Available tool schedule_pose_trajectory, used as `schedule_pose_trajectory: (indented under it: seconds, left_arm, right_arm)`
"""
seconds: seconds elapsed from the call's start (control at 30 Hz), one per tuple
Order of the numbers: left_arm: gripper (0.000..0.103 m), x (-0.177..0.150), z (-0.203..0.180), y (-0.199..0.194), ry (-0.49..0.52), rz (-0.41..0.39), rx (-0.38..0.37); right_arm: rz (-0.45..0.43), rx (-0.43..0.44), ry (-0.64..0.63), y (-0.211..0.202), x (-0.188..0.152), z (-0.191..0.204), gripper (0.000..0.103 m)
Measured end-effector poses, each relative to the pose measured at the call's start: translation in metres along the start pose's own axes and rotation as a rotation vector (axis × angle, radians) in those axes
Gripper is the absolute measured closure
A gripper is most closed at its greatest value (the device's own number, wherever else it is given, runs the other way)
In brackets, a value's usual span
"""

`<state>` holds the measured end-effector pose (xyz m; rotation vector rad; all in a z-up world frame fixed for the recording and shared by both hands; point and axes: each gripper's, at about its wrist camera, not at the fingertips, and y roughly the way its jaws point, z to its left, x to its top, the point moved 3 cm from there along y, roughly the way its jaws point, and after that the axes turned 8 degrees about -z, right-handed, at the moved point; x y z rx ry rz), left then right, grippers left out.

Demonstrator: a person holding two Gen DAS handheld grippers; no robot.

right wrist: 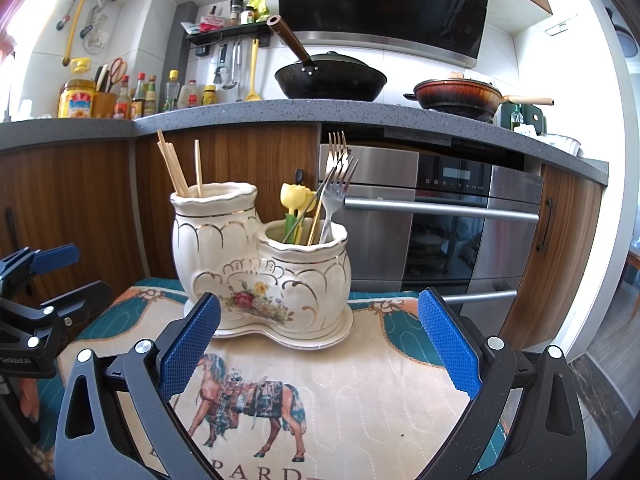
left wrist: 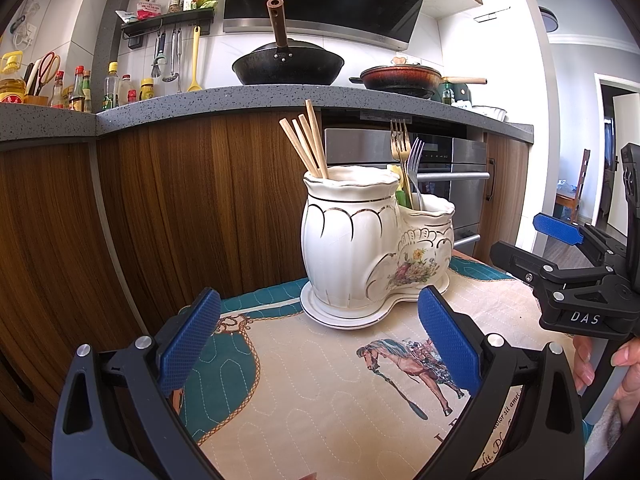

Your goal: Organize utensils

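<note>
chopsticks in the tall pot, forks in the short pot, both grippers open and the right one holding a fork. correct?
Not quite. The right gripper holds nothing: the right wrist view shows its jaws open and empty. The rest stands: chopsticks in the tall pot, forks in the short pot, left gripper open too.

Both views sit low over the desk (left wrist: 320, 400), looking forward and nearly level toward the kitchen cabinets. The left wrist view looks along the left hand-held gripper (left wrist: 318, 344) from the near left, with the ceramic utensil holder (left wrist: 360, 240) close ahead, slightly right of centre. The right wrist view looks along the right hand-held gripper (right wrist: 318, 344) from the near right, the same holder close ahead, left of centre. Both share the holder, the horse-print cloth (right wrist: 360, 380), the oven front (right wrist: 440, 216) and the far stove counter; each catches the other gripper at its edge.
</note>
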<state>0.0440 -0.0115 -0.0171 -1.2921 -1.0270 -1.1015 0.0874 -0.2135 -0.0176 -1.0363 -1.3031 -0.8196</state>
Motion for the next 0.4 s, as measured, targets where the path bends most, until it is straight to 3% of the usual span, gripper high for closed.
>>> schedule_pose_trajectory:
  seconds: [0.4]
  left_arm:
    - [0.005,-0.0013,0.0000,0.0011,0.004,0.006,0.008]
  right_arm:
    - [0.002,0.000,0.001,-0.0003,-0.0002,-0.0008,0.005]
